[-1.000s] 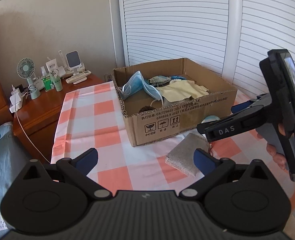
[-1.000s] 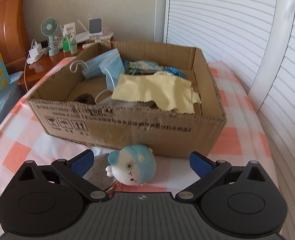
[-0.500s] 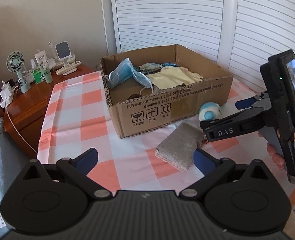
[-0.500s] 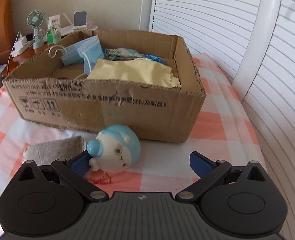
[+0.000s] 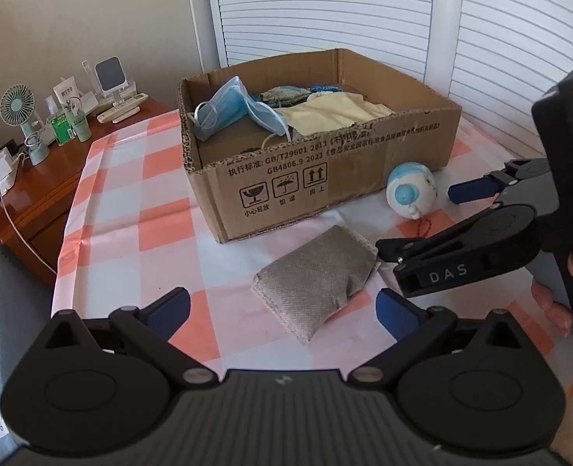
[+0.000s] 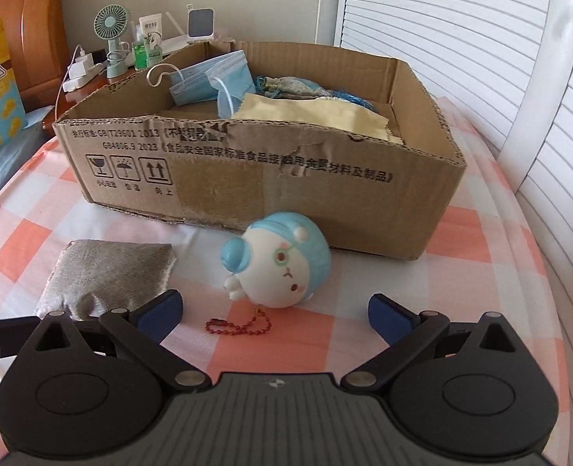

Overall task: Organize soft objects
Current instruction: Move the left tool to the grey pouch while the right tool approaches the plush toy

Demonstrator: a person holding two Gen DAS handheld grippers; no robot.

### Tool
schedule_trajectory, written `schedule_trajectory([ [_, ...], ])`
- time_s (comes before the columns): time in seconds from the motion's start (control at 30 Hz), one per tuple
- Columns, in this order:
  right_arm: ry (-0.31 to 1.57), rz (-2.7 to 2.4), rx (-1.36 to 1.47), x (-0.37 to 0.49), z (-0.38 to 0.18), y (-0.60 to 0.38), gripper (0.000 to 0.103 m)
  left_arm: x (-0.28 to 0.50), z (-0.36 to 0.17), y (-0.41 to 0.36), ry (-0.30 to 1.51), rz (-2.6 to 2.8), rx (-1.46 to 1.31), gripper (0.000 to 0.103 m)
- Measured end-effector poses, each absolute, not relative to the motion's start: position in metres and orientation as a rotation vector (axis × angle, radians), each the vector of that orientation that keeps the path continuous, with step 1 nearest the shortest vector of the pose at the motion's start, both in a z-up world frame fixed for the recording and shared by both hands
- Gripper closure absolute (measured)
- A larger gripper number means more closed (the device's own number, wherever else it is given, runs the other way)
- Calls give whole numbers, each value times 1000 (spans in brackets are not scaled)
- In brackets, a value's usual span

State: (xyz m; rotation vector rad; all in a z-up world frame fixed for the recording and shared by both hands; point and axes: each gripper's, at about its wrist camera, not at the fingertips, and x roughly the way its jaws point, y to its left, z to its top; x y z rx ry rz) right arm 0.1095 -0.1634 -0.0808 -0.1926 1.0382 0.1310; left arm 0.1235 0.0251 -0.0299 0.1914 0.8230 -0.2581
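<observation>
The cardboard box (image 6: 263, 178) on the checked worktop (image 5: 123, 209) read "GB/T29601 2013" and "GB4806.9 2023", with Chinese text. Both the left tool (image 5: 282, 308) and the right tool (image 6: 272, 314), marked "DAS", were spread wide, gripping nothing. The grey pouch (image 5: 317, 283) and blue plush toy (image 6: 278, 266) lay just before the box.

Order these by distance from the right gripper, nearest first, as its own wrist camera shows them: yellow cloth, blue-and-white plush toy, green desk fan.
1. Blue-and-white plush toy, just ahead of the right gripper.
2. Yellow cloth, inside the box.
3. Green desk fan, far left, behind the box.
</observation>
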Motion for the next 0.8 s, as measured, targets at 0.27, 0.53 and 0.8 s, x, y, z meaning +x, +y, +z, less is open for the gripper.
schedule_trajectory([
  [0.27,1026,146,-194,106,-80,-174,0,137,-56,22,908,-243,204,1],
  [0.53,1023,156,-195,104,-79,-176,0,149,-66,35,932,-230,152,0],
  [0.8,1013,160,-194,102,-79,-177,0,164,-69,62,941,-153,63,0],
])
